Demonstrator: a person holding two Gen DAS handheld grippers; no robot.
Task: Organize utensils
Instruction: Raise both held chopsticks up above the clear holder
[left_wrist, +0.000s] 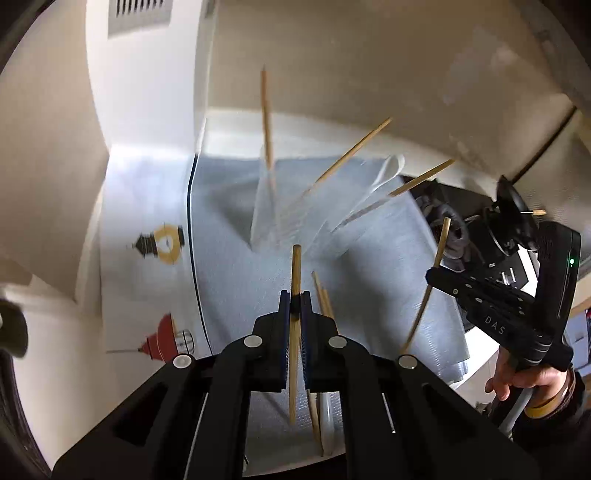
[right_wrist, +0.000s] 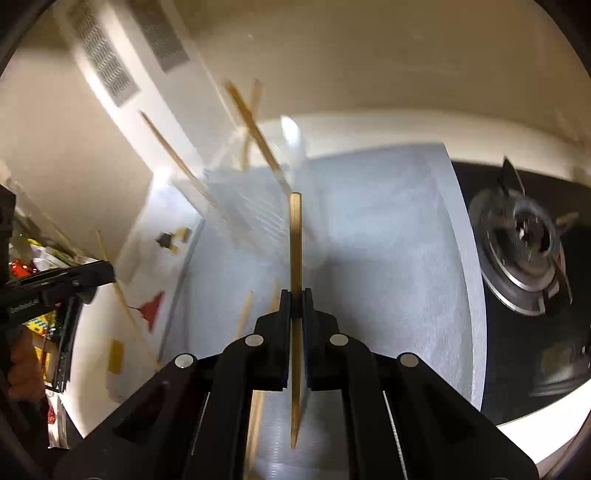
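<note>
Left claw (left_wrist: 295, 297) clamps chopstick (left_wrist: 294, 332) | right claw (right_wrist: 295, 295) clamps chopstick (right_wrist: 295, 314) | grey mat (left_wrist: 236, 266) | stove burner (right_wrist: 524, 254)

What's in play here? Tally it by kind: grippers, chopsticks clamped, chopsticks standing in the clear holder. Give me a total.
Black two-finger grippers: 2, the left gripper and the right gripper
Pale wooden chopsticks clamped: 2, the left-held chopstick and the right-held chopstick
Pale wooden standing chopsticks in the clear plastic holder: 3
Total: 7
Loose sticks on the grey cloth are too blurred to count.

L gripper (left_wrist: 295, 301) & R gripper (right_wrist: 295, 301): jaws clamped, angled down.
</note>
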